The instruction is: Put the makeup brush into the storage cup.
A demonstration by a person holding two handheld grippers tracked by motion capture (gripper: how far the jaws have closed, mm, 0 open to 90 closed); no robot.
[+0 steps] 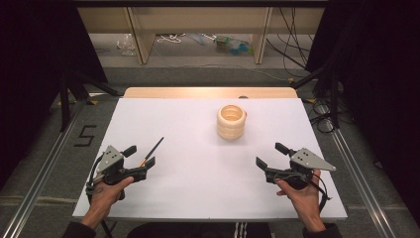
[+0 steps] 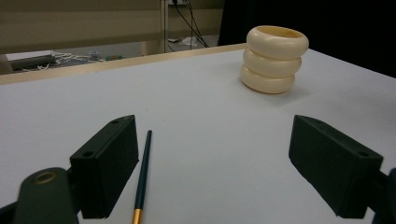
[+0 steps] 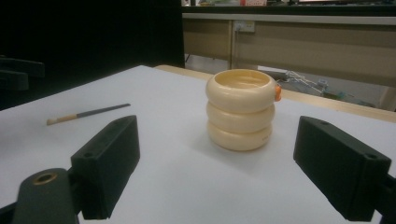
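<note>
White sheeting covers the table [image 1: 198,183], with a strip of pale wood showing along its far edge. On the grey floor off to the left gripper's outer side a dark numeral "5" [image 1: 85,135] is marked; that is the only writing I can read.

The person's left hand [image 1: 106,191] grips the left gripper [image 1: 140,156] near the table's front left corner, forearm coming in low, the tool angled forward and inward. Its jaws stand spread wide with nothing between them. The right hand [image 1: 299,191] holds the right gripper [image 1: 272,154] the same way at the front right, tilted inward too, jaws likewise spread and empty.

A thin paintbrush [image 1: 151,151] with a dark handle and a gold ferrule lies flat on the table just ahead of the left gripper; from the left gripper view it runs along the inside of the left-hand jaw, whether touching I cannot tell. A cream-coloured holder [image 1: 231,122], shaped like three stacked rings and open at the top, stands upright well ahead of both grippers, nearer the right one's line. In the right gripper view a small orange spot [image 3: 278,93] sits on its upper rim.

Beyond the table are wooden bench legs [image 1: 140,34], loose cables [image 1: 292,44] and some clutter on the floor.
</note>
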